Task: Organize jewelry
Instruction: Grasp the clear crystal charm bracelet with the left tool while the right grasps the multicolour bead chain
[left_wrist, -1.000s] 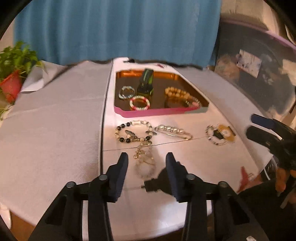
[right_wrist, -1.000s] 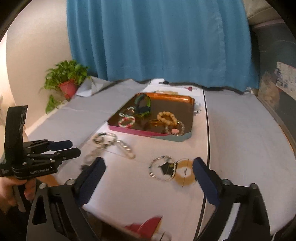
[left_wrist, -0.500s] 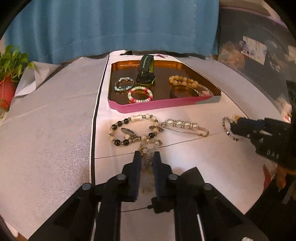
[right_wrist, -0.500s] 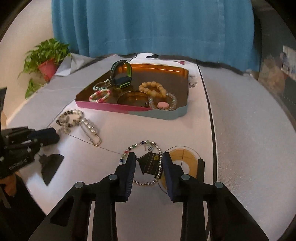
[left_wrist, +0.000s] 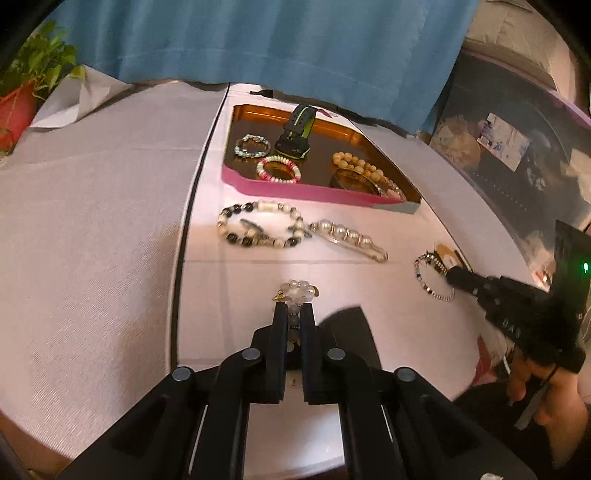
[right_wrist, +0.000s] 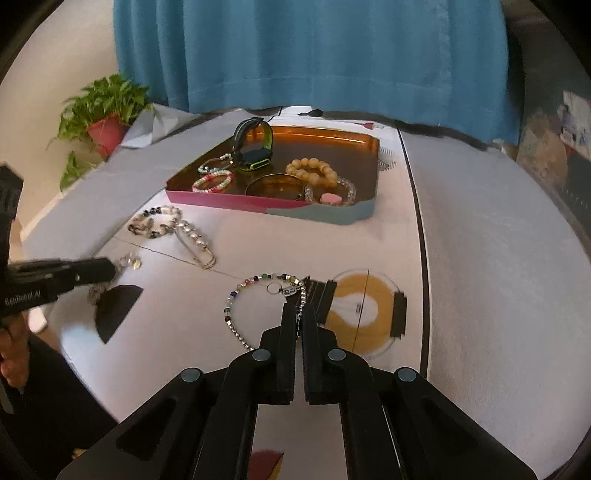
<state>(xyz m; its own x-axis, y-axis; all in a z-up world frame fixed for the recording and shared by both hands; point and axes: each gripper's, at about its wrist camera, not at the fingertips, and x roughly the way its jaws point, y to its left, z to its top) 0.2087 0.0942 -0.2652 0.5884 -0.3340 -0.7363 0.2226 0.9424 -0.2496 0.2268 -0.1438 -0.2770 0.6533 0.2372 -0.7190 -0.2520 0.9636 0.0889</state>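
Note:
My left gripper (left_wrist: 294, 310) is shut on a pearl charm bracelet (left_wrist: 297, 290) and holds it just above the white table. My right gripper (right_wrist: 299, 312) is shut on a silver bracelet with coloured beads (right_wrist: 236, 295), which lies on the table. A pink and blue tray (left_wrist: 306, 190) at the back holds a black-green watch (left_wrist: 295, 133), several bead bracelets and a gold bangle (right_wrist: 275, 184). In front of the tray lie a black-and-white bead bracelet (left_wrist: 258, 229) and a pearl pin (left_wrist: 349, 238).
A round orange-and-clear disc (right_wrist: 364, 310) lies right of the silver bracelet. A potted plant (right_wrist: 105, 118) stands at the far left. A blue curtain (right_wrist: 314, 55) hangs behind the table. Grey cloth (left_wrist: 92, 221) covers both sides.
Both grippers closed from wide open. The left one shut on the pearl charm bracelet and lifted it slightly. The right one shut on the silver beaded bracelet.

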